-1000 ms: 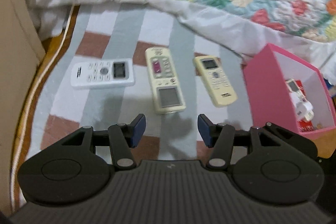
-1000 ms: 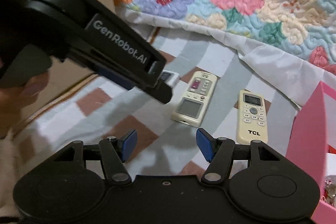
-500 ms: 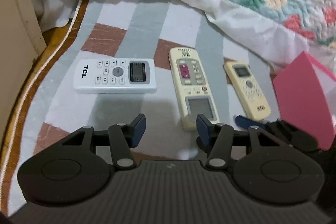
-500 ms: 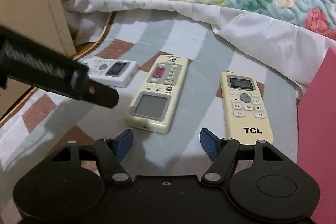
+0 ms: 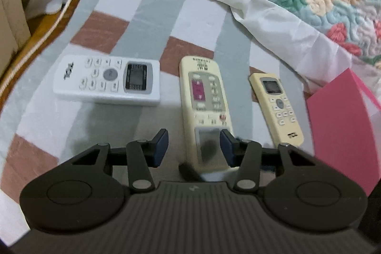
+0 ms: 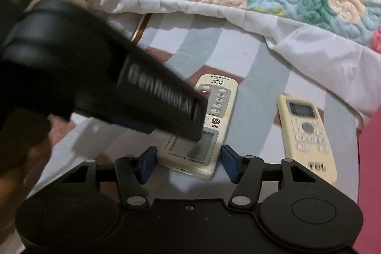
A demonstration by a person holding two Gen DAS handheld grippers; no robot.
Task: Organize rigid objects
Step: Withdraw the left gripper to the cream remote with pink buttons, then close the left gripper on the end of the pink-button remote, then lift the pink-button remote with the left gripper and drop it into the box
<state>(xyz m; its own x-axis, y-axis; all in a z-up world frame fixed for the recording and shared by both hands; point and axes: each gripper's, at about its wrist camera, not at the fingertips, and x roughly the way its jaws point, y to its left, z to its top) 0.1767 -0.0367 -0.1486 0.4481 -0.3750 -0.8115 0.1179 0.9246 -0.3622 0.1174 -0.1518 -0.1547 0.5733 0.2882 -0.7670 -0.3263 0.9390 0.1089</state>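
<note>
Now your right gripper (image 6: 189,163) just closing, jaws straddling near end of cream middle remote (image 6: 201,130) on bed, pads not yet pressing. Left gripper (image 5: 194,146) empty, narrowing above same remote. Pink box (image 5: 343,125) waits right.

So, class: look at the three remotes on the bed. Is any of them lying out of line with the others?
Yes. The white TCL remote on the left lies crosswise, while the cream universal remote and the small yellowish TCL remote lie roughly lengthwise, side by side. Nothing looks damaged.

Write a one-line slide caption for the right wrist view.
Right gripper open around the near end of the cream universal remote, left gripper crossing above it.
</note>
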